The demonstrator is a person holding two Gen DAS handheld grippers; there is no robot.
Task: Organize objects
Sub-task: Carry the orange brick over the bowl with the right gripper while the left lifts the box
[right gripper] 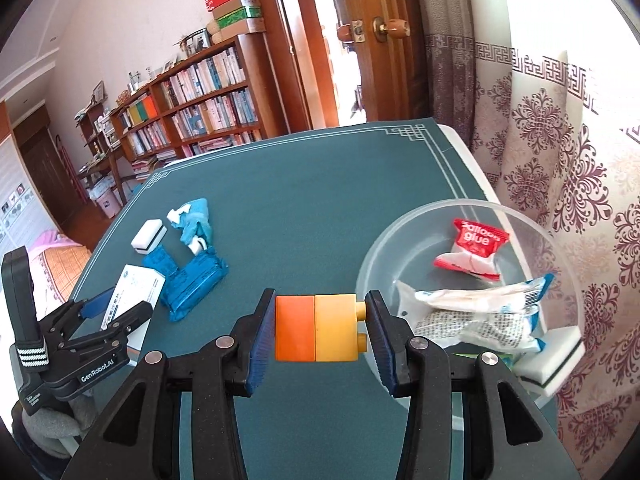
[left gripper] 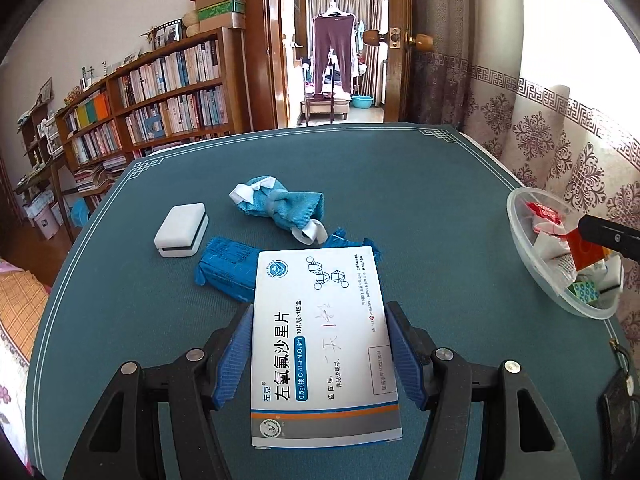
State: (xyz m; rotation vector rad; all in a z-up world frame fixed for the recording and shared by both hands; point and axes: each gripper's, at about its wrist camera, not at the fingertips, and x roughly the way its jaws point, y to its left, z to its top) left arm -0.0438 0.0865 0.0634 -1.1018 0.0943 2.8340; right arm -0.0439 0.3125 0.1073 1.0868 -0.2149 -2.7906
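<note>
The left gripper [left gripper: 320, 356] clamps a flat white cardboard medicine box [left gripper: 322, 344] and the right gripper [right gripper: 320, 330] pinches an orange-and-yellow plastic brick pair [right gripper: 316, 328], which may separate or slip before reaching the clear plastic bowl [right gripper: 400, 224].

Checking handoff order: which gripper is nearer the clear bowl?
Right. The right gripper, holding the orange block, is at the clear bowl's rim; the left gripper, holding the medicine box, is farther left.

Each hand-held gripper has black scissor-link arms with round silver rivets and ribbed blue pads [left gripper: 234, 356]. The left hand-held gripper [right gripper: 116, 312] bears white "GenRobot.AI" lettering (plus a black-and-white striped strap).
</note>
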